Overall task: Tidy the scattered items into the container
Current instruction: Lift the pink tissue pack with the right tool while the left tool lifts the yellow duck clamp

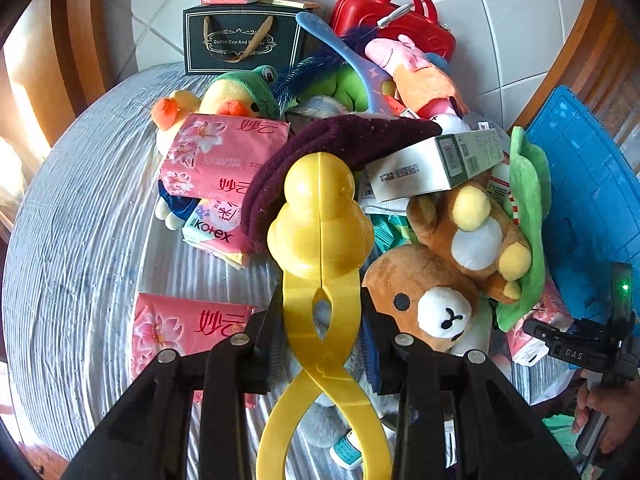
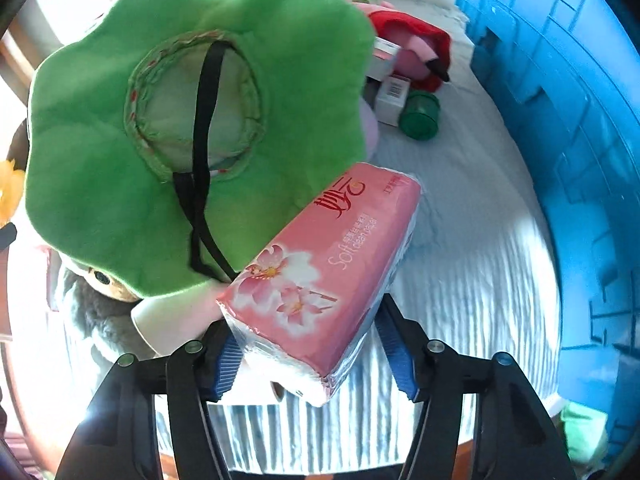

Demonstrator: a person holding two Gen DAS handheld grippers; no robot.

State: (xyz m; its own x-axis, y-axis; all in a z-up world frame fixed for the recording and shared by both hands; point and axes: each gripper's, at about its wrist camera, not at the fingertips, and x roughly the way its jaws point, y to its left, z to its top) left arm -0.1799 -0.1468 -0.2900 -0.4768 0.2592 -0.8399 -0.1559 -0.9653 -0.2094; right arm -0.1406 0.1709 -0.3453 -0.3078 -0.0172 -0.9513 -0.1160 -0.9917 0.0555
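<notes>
My left gripper (image 1: 320,312) is shut on the handles of yellow duck-shaped tongs (image 1: 320,216), which hang above a pile of items on the bed. My right gripper (image 2: 314,360) is shut on a pink tissue pack (image 2: 328,264); both blue pads (image 2: 230,364) press its long sides, and the pack lies tilted against a green plush hat (image 2: 120,184). The blue container (image 2: 568,128) stands to the right of the pack, and in the left wrist view the blue container (image 1: 584,200) sits at the right edge.
The pile holds a brown bear plush (image 1: 432,304), a purple knit hat (image 1: 328,148), a white-green box (image 1: 440,164), more pink tissue packs (image 1: 224,148) and a frog plush (image 1: 248,88). A black gift bag (image 1: 240,40) and red case (image 1: 396,20) stand behind. A green jar (image 2: 420,114) lies near the container.
</notes>
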